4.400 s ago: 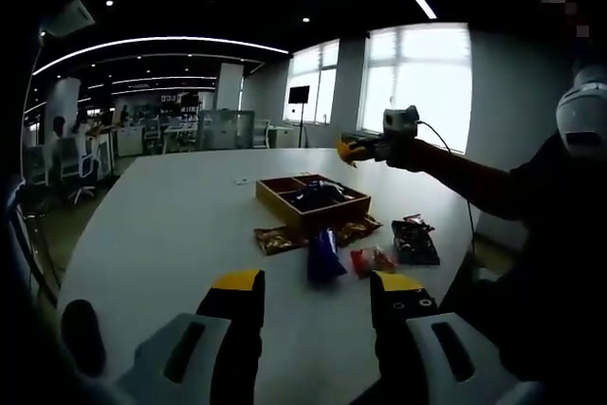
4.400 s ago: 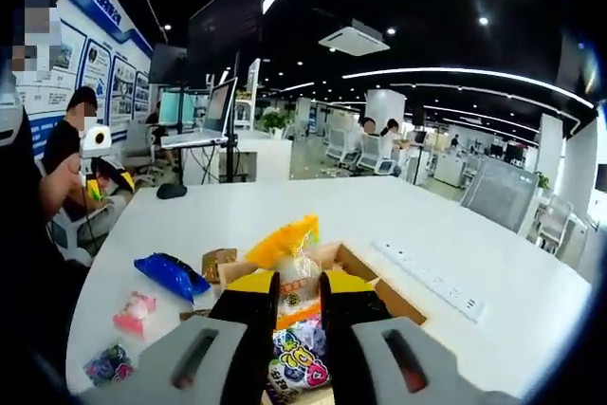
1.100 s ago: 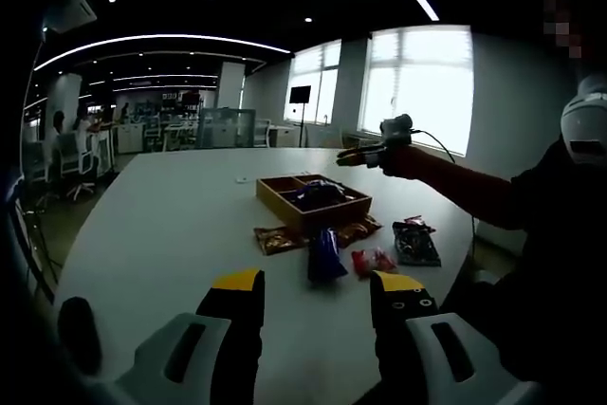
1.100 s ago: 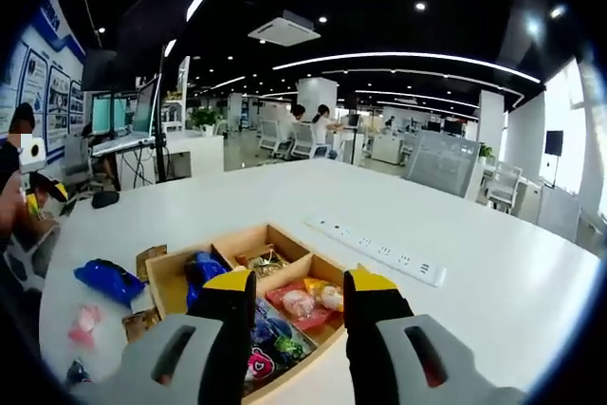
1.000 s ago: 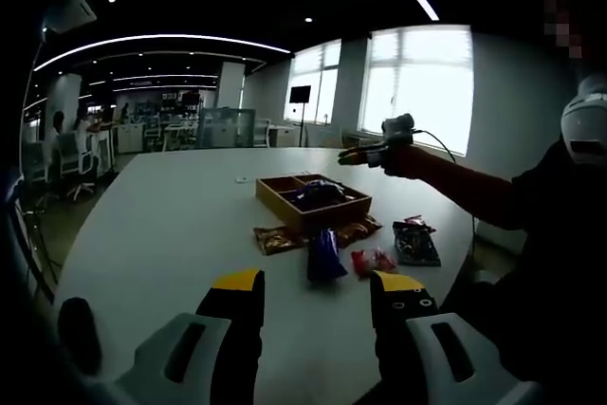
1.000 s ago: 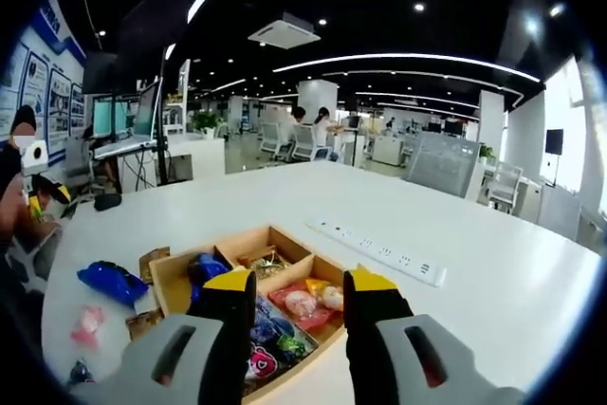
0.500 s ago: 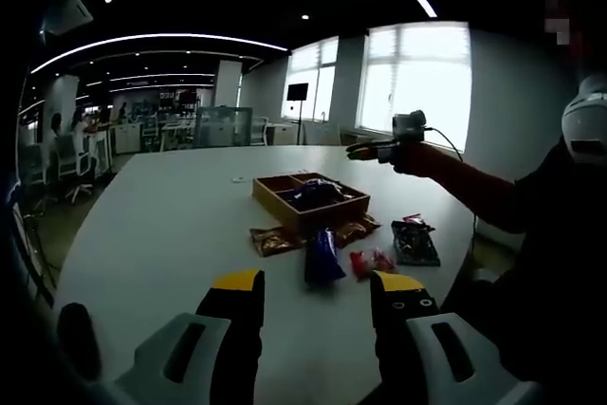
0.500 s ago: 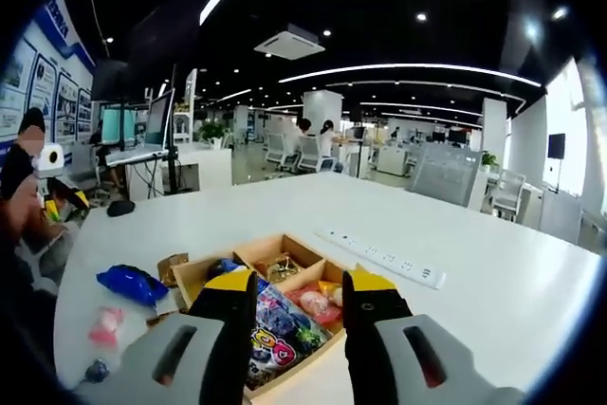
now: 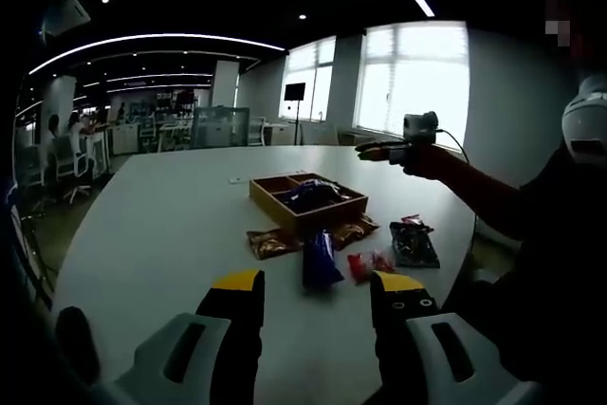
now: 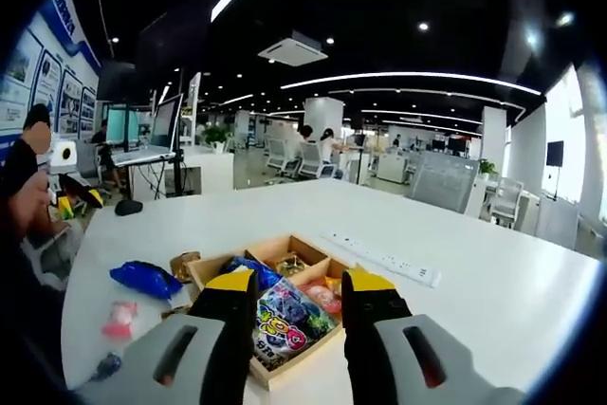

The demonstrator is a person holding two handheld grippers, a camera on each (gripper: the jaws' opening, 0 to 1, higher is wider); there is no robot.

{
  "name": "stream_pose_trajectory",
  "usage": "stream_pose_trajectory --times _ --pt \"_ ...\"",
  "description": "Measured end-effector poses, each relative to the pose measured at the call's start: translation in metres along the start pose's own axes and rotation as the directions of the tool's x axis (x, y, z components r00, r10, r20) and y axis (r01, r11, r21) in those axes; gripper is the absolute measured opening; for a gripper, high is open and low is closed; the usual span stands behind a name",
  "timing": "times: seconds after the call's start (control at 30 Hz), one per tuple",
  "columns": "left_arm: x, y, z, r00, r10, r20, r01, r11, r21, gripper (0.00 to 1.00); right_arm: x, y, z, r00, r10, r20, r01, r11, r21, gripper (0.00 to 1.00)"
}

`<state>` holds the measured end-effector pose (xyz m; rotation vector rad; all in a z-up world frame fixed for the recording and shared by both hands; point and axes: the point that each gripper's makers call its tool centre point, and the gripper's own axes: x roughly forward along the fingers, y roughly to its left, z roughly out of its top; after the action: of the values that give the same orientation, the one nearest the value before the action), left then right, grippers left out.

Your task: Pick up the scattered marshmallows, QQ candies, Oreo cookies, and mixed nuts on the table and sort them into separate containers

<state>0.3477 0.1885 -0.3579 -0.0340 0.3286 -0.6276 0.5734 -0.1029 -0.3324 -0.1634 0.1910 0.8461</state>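
A wooden divided tray [image 9: 283,215] sits mid-table with packets inside. In front of it lie a blue packet [image 9: 316,258], two brown packets [image 9: 270,242], a pink packet [image 9: 370,263] and a dark packet [image 9: 413,242]. My left gripper [image 9: 315,291] hangs open and empty, well short of them. In the right gripper view, my right gripper [image 10: 297,296] is open above the tray [image 10: 303,244], over a colourful QQ candy packet [image 10: 285,324]. The blue packet [image 10: 144,279] and pink packet [image 10: 119,320] lie left of the tray. A hand holds the right gripper [image 9: 394,150] up, right of the tray.
A white power strip [image 10: 384,260] lies on the table beyond the tray. The left gripper [image 10: 74,198] shows at the far left, in a person's hand. Office desks, chairs and seated people stand behind the round white table [image 9: 161,215].
The right gripper, shut on a yellow packet 4.4 s ago, now stands open and empty. It has drawn back to the right of the tray. The left gripper has barely moved.
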Motion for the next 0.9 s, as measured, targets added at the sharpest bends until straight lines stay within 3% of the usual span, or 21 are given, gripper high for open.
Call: stream_pose_trajectory --times 0.27,0.9 --pt "0.0 0.0 0.0 1.0 0.002 0.001 -0.002 1.0 -0.002 0.5 -0.013 -0.001 -0.003 1.0 -0.025 0.005 0.025 1.0 -0.017 0.31" --pt "0.002 0.005 0.0 1.0 0.01 0.005 -0.01 1.0 -0.012 0.5 -0.05 0.02 -0.007 1.0 -0.026 0.015 0.027 0.999 -0.022 0.31"
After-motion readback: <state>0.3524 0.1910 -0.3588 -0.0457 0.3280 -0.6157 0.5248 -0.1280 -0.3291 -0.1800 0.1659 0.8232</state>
